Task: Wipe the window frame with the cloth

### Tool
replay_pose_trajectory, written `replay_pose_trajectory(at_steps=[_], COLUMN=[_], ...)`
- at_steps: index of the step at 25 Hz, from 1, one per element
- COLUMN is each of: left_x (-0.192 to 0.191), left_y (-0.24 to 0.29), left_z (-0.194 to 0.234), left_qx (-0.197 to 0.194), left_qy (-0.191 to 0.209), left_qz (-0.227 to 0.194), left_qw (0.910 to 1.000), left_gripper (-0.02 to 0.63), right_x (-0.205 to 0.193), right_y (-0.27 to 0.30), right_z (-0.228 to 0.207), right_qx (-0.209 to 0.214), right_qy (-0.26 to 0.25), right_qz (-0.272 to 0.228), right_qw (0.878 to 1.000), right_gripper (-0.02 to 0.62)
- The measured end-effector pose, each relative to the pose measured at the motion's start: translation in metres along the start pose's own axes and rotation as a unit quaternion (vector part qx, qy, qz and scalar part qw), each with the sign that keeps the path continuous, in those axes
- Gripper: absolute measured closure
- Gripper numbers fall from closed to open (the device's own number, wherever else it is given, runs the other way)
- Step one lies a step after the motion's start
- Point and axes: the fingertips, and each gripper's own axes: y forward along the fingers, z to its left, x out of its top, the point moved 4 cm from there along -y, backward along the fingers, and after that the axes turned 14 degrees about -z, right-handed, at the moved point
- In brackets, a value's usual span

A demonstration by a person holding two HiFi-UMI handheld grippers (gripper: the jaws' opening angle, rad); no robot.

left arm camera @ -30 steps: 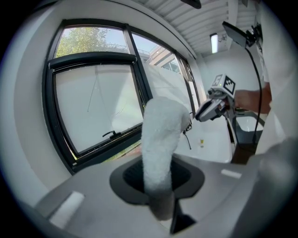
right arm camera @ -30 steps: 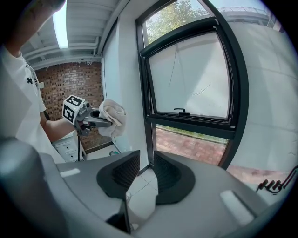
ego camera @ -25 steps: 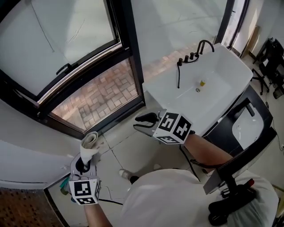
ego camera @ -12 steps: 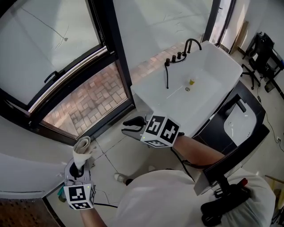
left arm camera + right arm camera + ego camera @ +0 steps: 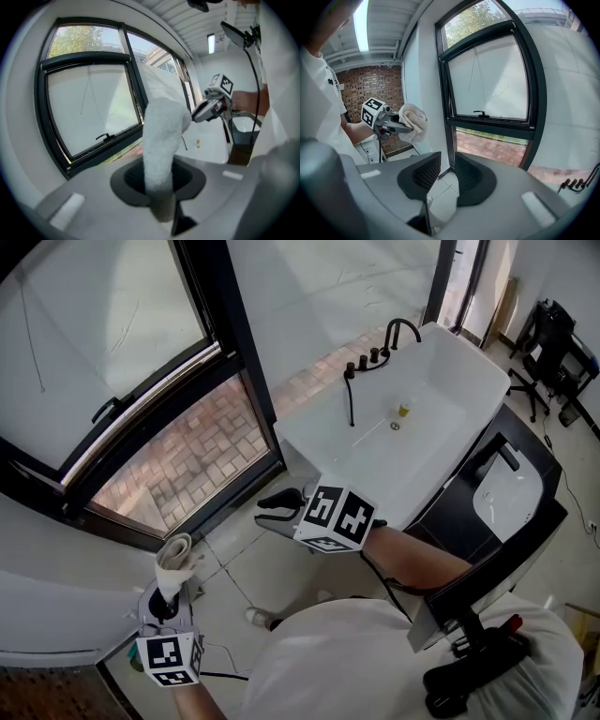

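Head view: the only view with both grippers and the layout. The left gripper (image 5: 172, 594) is low left over the floor tiles (image 5: 272, 563), and the right gripper (image 5: 274, 505) is mid-frame beside the white basin (image 5: 450, 399). Both are short of the window frame (image 5: 234, 371).
Cloth: the white cloth (image 5: 174, 557) is rolled and stands up out of the left gripper. It is not touching the window frame.
Left gripper view: jaws clamped on the cloth, which fills the gap and blocks the centre of the view. The head view misses this grip because the cloth covers the tips from above.
Right gripper view: jaws parted with nothing between them, only floor tiles showing through the gap. It also catches the left gripper side-on with the cloth bunched at its tip, a brick wall (image 5: 370, 84) behind it and a ceiling light (image 5: 361, 23) above. Neither of those is in the head view.
Window frame: black, with a handle (image 5: 103, 411) on the sash's bottom rail. Brick paving (image 5: 187, 460) shows through the lower pane.
Basin: black faucet (image 5: 403, 329) at the far edge, clear only from the head. The left gripper view gets just a strip of basin below the right gripper.
Cut off: the head view crops the window top. Both gripper views show trees (image 5: 75, 40) through the upper pane.
Hard to make out: the small yellow item in the basin is too small to identify. The person's torso blocks the head view's lower centre.
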Motion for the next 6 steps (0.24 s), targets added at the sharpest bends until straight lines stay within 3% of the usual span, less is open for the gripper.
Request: replay_pose_trajectory(at_steps=[6], left_x=[-0.0017], left_y=[-0.0019], left_z=[-0.0020], left_qx=[0.000], left_qy=[0.000], left_qz=[0.000], left_qw=[1.0000], left_gripper=[0.512], right_x=[-0.0028], right_y=[0.0023], right_z=[0.0026], right_qx=[0.004], right_qy=[0.001], right_qz=[0.002], right_qw=[1.000], right_gripper=[0.502])
